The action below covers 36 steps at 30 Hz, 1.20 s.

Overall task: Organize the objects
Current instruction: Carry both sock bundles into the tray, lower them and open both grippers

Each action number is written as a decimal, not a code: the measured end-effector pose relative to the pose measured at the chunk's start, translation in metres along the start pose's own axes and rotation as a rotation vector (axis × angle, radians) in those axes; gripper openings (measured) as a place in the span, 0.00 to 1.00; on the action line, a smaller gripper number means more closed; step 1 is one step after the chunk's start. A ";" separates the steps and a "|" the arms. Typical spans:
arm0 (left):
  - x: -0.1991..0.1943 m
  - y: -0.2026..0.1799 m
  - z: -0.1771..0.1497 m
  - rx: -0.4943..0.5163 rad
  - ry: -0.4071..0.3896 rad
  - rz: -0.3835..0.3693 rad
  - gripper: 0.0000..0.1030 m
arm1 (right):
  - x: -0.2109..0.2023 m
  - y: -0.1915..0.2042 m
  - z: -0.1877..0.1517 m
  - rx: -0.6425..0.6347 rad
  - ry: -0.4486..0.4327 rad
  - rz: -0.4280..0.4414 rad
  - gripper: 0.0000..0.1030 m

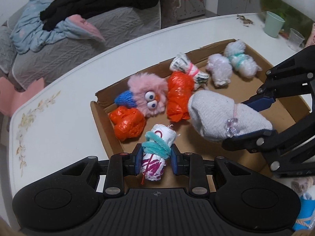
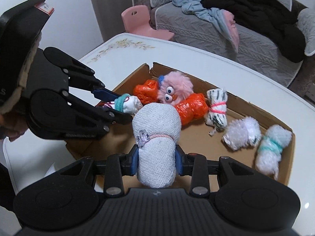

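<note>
A shallow cardboard box (image 1: 232,90) (image 2: 232,147) lies on the white table. My left gripper (image 1: 156,158) (image 2: 118,106) is shut on a white cloth roll wrapped in teal pipe cleaner (image 1: 157,147) (image 2: 126,103), held over the box's near edge. My right gripper (image 2: 156,160) (image 1: 254,118) is shut on a grey-white knitted roll with a pink cord and bead (image 2: 157,137) (image 1: 218,116), held above the box's middle. In the box lie two orange plastic bundles (image 1: 179,96) (image 2: 192,108), a pink furry toy with eyes (image 1: 149,96) (image 2: 177,86), a striped roll (image 1: 187,66) (image 2: 216,108) and two fluffy white bundles (image 1: 241,61) (image 2: 269,149).
A green cup (image 1: 273,24) and a clear cup (image 1: 295,39) stand at the table's far right by a fish tank (image 1: 285,2). A sofa with clothes (image 1: 78,25) (image 2: 236,19) lies beyond the table. A pink chair (image 2: 141,21) stands beside it.
</note>
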<state>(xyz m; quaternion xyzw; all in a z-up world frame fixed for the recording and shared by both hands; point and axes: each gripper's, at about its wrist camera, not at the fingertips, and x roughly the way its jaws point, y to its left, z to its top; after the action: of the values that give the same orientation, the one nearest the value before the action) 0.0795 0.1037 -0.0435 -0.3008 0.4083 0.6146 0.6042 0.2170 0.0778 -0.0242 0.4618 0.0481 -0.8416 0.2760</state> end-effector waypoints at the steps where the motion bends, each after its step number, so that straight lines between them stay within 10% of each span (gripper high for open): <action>1: 0.003 0.002 0.001 -0.014 0.007 0.004 0.34 | 0.004 0.001 0.002 -0.016 0.008 -0.006 0.32; 22: 0.020 0.013 0.001 -0.159 0.076 0.018 0.44 | 0.041 0.004 0.009 -0.098 0.092 0.021 0.32; 36: -0.015 0.005 0.009 -0.159 0.049 0.010 0.86 | 0.042 -0.001 0.002 -0.172 0.115 0.043 0.36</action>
<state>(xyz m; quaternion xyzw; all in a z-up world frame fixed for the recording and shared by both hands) 0.0767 0.1045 -0.0251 -0.3611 0.3743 0.6405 0.5651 0.1971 0.0608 -0.0567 0.4848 0.1262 -0.8004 0.3293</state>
